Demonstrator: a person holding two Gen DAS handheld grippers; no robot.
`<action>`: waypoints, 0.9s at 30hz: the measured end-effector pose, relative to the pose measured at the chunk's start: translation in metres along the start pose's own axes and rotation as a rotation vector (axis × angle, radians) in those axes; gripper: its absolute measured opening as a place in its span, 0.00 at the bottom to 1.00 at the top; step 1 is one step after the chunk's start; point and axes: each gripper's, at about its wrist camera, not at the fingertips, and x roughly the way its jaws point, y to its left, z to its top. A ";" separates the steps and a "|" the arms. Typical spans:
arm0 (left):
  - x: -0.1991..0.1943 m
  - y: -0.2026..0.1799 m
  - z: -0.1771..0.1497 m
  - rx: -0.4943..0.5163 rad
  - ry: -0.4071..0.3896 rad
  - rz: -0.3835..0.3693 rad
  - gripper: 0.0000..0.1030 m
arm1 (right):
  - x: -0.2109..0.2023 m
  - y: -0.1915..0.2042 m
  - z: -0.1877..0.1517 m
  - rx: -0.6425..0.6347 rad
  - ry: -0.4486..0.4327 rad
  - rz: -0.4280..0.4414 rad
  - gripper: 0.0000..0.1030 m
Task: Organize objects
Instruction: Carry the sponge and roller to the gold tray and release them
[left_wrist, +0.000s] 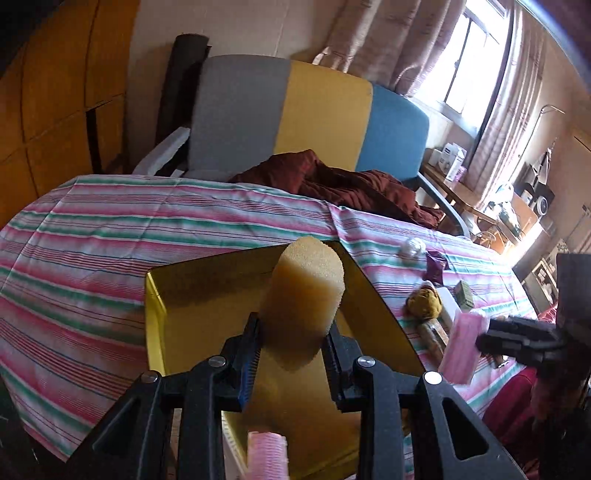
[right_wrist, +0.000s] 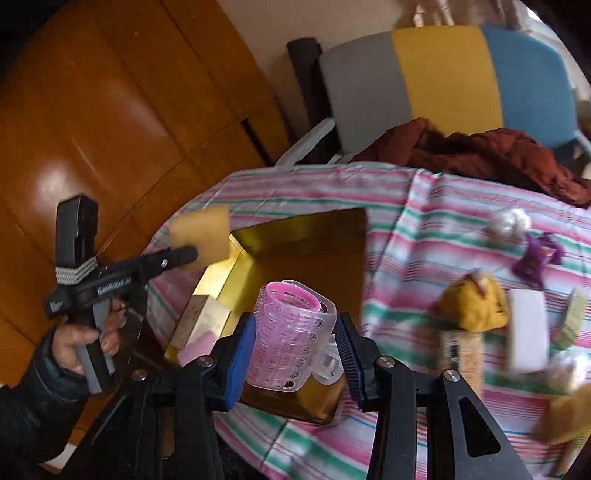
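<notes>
Left wrist view: the left tool (left_wrist: 295, 334) is clamped on a yellow foam sponge (left_wrist: 303, 291), which stands up between its two fingers. Directly under and ahead of the tool sits a gold tray (left_wrist: 192, 295) on a desk covered in a pink, green and white striped cloth (left_wrist: 110, 236). Just below the tool, at the near edge of the picture, the top of a pink hair roller (left_wrist: 266, 456) shows. To the tool's right the right tool (left_wrist: 491, 338) reaches in from the edge, with a pink packet (left_wrist: 463, 345) beside its tip and small loose items behind it. Beyond the desk stands a chair (left_wrist: 321, 110) with a grey, yellow and blue back, a dark red cloth (left_wrist: 343, 184) heaped on its seat.

Right wrist view: the right tool (right_wrist: 295, 347) is closed on the pink hair roller (right_wrist: 286, 332), whose clear plastic clip (right_wrist: 327, 360) juts out on the right side. The roller hangs over the tray's near corner (right_wrist: 314, 402). Up and to the left, a hand (right_wrist: 83, 343) grips the left tool (right_wrist: 184, 254), which holds the sponge (right_wrist: 203, 234) above the tray's far left corner. To the right of the tool lie blurred items, among them a white block (right_wrist: 526, 332) and a purple wrapper (right_wrist: 535, 260).
</notes>
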 end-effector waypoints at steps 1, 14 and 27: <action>0.003 0.008 0.002 -0.013 0.008 0.006 0.30 | 0.015 0.010 -0.002 -0.008 0.034 0.023 0.44; 0.058 0.076 0.019 -0.170 0.103 0.102 0.48 | 0.139 0.064 -0.040 -0.002 0.350 0.165 0.47; 0.000 0.084 -0.017 -0.269 0.011 0.118 0.52 | 0.119 0.064 -0.041 0.006 0.270 0.137 0.86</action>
